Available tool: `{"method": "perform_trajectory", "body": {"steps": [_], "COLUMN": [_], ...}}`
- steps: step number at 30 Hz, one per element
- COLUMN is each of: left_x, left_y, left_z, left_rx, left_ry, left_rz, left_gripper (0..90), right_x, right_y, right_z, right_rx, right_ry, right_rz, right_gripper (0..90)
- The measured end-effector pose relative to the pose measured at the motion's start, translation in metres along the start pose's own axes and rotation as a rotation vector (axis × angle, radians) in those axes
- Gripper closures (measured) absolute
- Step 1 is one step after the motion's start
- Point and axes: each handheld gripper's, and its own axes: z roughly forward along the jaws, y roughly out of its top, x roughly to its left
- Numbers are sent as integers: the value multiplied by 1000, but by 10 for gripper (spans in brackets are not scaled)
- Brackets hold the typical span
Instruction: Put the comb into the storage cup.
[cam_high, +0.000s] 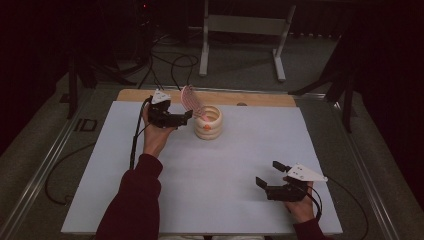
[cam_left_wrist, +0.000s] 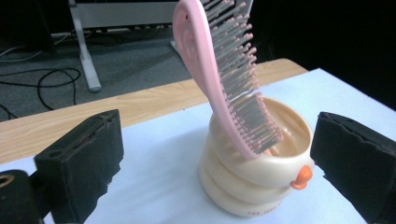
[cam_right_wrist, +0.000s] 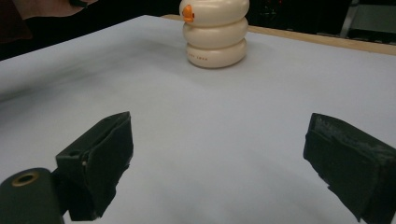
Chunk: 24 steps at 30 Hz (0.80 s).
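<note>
High view shows a white table (cam_high: 210, 170) with a strip of bare wood along its far edge. Near the top middle of the frame stands a cream holder (cam_high: 208, 122), round and bumpy like three fat rings stacked up. A pink hairbrush (cam_high: 191, 100) stands in it, handle end down, leaning to the upper left. The left tongs (cam_high: 189, 116) sit just left of the holder, held by a hand with a dark red sleeve. The right tongs (cam_high: 266, 174) hover low in the lower right of the frame, well apart from the holder, with bare table between.

Left gripper view shows the hairbrush (cam_left_wrist: 224, 79) up close: smooth curved pink plastic back, with rows of thin grey bristles tipped in pink. The holder (cam_left_wrist: 257, 172) looks shiny and smooth, with a small orange beak on its side. The two black pads of the left tongs stand wide apart, one at the lower left and one at the lower right of the frame, with holder and brush between them but not touched. They look rough and a bit torn at the edges.

Right gripper view shows the right tongs wide open too, holding nothing, with the holder (cam_right_wrist: 215, 35) at the top middle. Behind the table, on the grey floor, are black cables (cam_high: 170, 65) and a white metal stand (cam_high: 245, 35).
</note>
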Motion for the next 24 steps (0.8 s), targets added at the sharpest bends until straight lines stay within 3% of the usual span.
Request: {"method": "perform_trajectory", "body": {"steps": [8, 24], "left_x": [-2, -5], "left_y": [-3, -12], "left_z": [-5, -24], "left_rx": [37, 82], "left_ry": [7, -40], "left_rz": [39, 89], "left_gripper": [3, 2], "right_x": [1, 1], "right_y": [0, 0], "right_z": [0, 1], "right_rx": [-3, 2], "right_ry": [4, 8], "right_rz": [-2, -6], "right_gripper": [84, 83]}}
